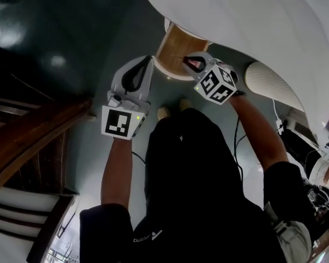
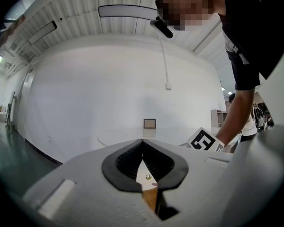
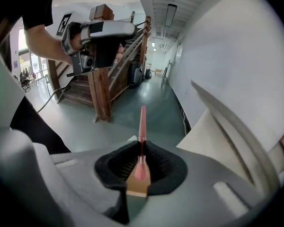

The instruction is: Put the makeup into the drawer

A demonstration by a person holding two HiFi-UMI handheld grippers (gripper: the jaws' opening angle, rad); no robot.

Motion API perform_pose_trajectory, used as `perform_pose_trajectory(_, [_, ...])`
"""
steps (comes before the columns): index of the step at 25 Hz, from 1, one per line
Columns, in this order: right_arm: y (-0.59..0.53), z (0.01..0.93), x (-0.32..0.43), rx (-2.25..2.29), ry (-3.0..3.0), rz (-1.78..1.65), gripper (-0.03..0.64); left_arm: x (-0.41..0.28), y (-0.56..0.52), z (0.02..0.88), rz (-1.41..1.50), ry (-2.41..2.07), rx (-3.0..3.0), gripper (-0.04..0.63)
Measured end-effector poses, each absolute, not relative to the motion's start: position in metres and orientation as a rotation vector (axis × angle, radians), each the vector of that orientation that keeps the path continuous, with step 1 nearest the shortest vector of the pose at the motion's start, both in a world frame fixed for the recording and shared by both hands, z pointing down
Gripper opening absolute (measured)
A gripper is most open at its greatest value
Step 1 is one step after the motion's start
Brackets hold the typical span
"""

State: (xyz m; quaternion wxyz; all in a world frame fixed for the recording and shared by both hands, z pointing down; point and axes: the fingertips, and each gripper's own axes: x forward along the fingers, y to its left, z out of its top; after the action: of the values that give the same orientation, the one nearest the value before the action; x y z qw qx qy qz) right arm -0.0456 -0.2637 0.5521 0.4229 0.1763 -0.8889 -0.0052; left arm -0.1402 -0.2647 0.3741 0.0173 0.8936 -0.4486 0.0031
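Observation:
My right gripper (image 1: 187, 62) is shut on a slim pink makeup stick (image 3: 142, 122), which pokes forward out of the closed jaws; its pink end (image 1: 195, 65) also shows in the head view. The left gripper (image 1: 145, 64) is held beside it at the left, shut, with nothing between its pads (image 2: 132, 157). Both grippers hover above the floor, next to a round wooden piece (image 1: 174, 47) under the white tabletop (image 1: 252, 21). I cannot make out a drawer in any view.
A dark wooden staircase (image 1: 27, 130) rises at the left, with its post (image 3: 102, 96) ahead of the right gripper. Grey-green floor (image 1: 71, 32) lies below. A white ribbed object (image 1: 266, 81) and cables (image 1: 238, 141) sit at the right. The person's legs and shoes (image 1: 170, 111) are under the grippers.

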Motion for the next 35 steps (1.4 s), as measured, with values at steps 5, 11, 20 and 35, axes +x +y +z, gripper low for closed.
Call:
perform_pose_trajectory(5, [-0.279,0.601,-0.048,0.370,-2.170,-0.026,0.051,-0.139,-0.282,0.410,0.004,-1.391,2.771,0.011])
perform_pose_trajectory(11, [-0.291,0.662,-0.050,0.302,-2.109,-0.054,0.051,-0.136,-0.290,0.462,0.003,-1.367,2.760,0.011])
perform_pose_trajectory(20, [-0.311,0.752,-0.054,0.212,-2.014,-0.112,0.051,-0.141,-0.302,0.533,-0.009,-1.351,2.785,0.011])
perform_pose_trajectory(35, [-0.320,0.870,-0.054,-0.005,-1.811,-0.187,0.051,-0.152,-0.307,0.608,-0.023,-1.371,2.772,0.011])
